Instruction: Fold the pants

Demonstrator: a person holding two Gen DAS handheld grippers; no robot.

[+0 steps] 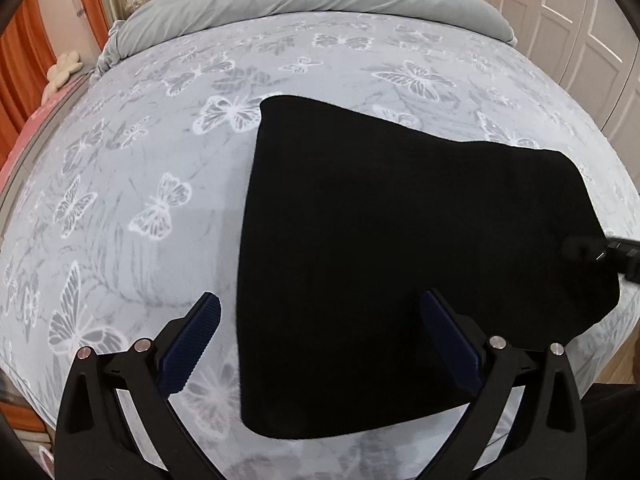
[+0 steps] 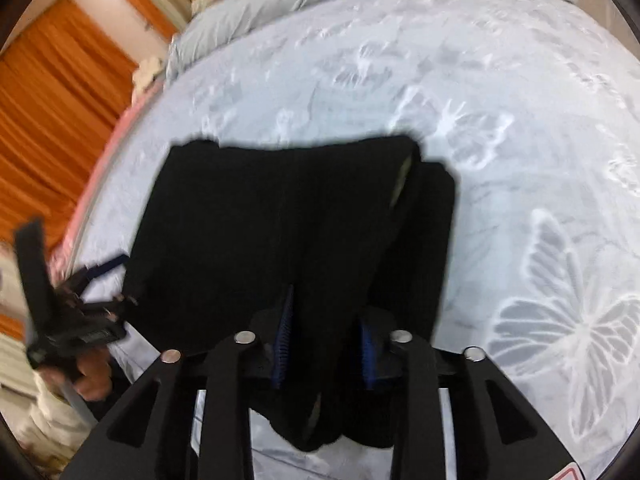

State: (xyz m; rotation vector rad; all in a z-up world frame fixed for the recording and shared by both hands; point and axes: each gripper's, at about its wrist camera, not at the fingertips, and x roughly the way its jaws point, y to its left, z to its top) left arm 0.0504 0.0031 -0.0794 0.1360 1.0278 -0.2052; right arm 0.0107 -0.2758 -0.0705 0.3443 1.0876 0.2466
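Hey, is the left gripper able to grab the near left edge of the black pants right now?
Probably yes. The left gripper is open, straddling the edge of the black pants on the bed, with nothing between them.

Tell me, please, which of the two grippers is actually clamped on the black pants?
The right gripper: its fingers pinch the pants, whereas the left gripper is open.

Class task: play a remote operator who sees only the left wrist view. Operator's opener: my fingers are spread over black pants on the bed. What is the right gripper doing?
Observer: The right gripper is shut on the black pants, fabric bunched between its pads.
Operator: Is the pile one flat layer?
Observer: No; layered edges show at its far corner.
Operator: Is my left gripper touching anything?
Observer: The left gripper is open at the pants' edge; contact is too blurred to judge.
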